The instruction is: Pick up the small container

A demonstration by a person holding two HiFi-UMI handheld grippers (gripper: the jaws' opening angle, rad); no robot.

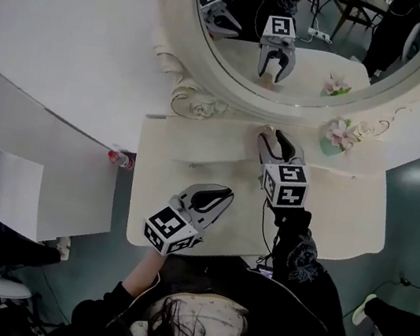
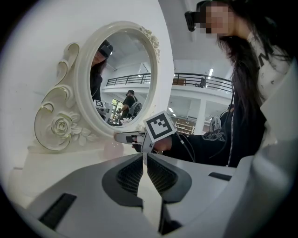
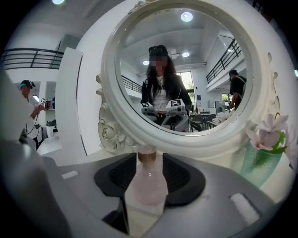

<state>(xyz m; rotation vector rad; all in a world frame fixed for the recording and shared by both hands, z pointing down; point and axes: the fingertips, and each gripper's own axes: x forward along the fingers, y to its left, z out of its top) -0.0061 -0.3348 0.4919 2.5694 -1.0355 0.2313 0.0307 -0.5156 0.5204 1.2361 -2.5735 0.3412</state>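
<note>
Head view: the left gripper and right gripper are over the cream dressing table.

Left gripper view: jaws together, nothing between them.

Right gripper view: jaws apart. The small pink bottle stands upright between them on the tabletop, in front of the oval mirror.

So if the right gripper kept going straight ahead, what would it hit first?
The right gripper would likely meet the bottle between its open jaws first; the mirror frame stands behind it.
</note>
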